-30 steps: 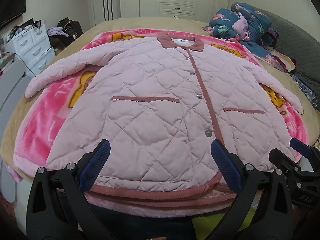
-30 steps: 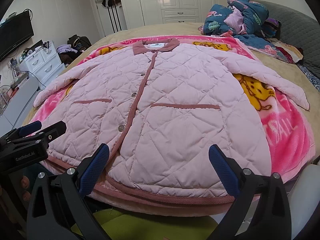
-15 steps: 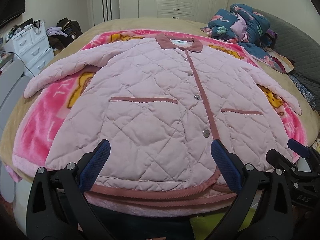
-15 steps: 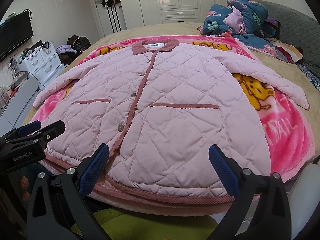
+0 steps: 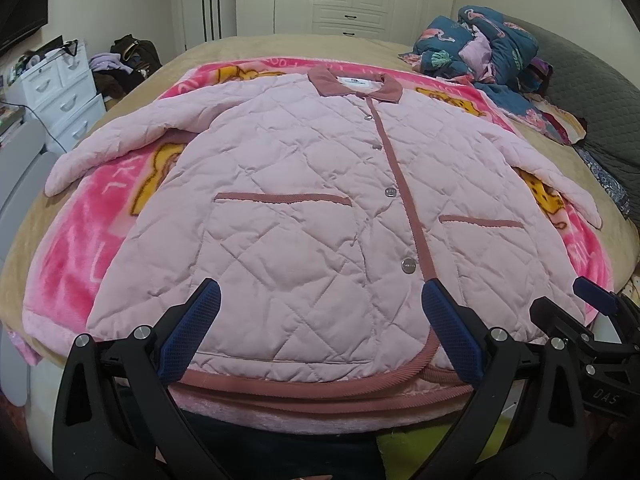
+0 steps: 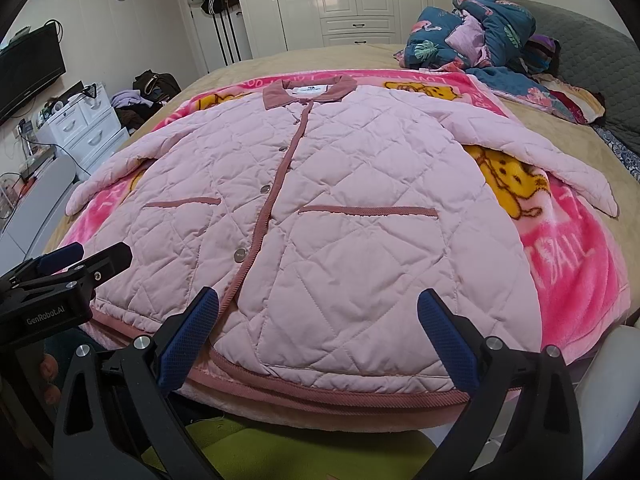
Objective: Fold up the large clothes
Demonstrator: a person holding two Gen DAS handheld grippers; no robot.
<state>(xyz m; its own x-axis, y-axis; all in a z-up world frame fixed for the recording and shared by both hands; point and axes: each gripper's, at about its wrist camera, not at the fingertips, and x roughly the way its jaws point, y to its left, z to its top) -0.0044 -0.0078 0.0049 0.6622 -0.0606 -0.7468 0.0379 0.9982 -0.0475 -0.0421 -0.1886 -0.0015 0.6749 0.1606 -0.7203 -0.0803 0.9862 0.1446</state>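
A: So, where does the jacket (image 5: 320,216) lie from the two claws?

B: Straight ahead, toward twelve o'clock in both wrist views. It lies flat and buttoned on the pink blanket (image 5: 80,240), front up, collar (image 5: 354,84) at the far end and hem (image 5: 304,386) at the near edge of the bed (image 6: 600,152), right under the fingertips.

A: And its long axis?

B: From six to twelve, along the button placket (image 5: 404,200). The sleeves run off across it: the left sleeve (image 5: 116,140) out toward ten o'clock, the right sleeve (image 6: 560,160) out toward two.

A: What are the claws doing?

B: The left gripper (image 5: 320,332) is spread wide with nothing between its blue pads; the placket runs down to its right-hand pad. The right gripper (image 6: 316,336) is spread just as wide and empty too, and here the placket ends at its left-hand pad. So they straddle the centre line, one over each front panel, both just short of the hem.

A: Which one is nearer to which sleeve?

B: Each to its own side. I judge the first fold to be a sleeve or side panel brought in toward the placket, so the left claw would reach toward ten o'clock, the right toward two. Neither touches cloth yet, as far as I can tell.

A: Any risk?

B: The padding looks thick and springy; a shallow pinch could slip off.
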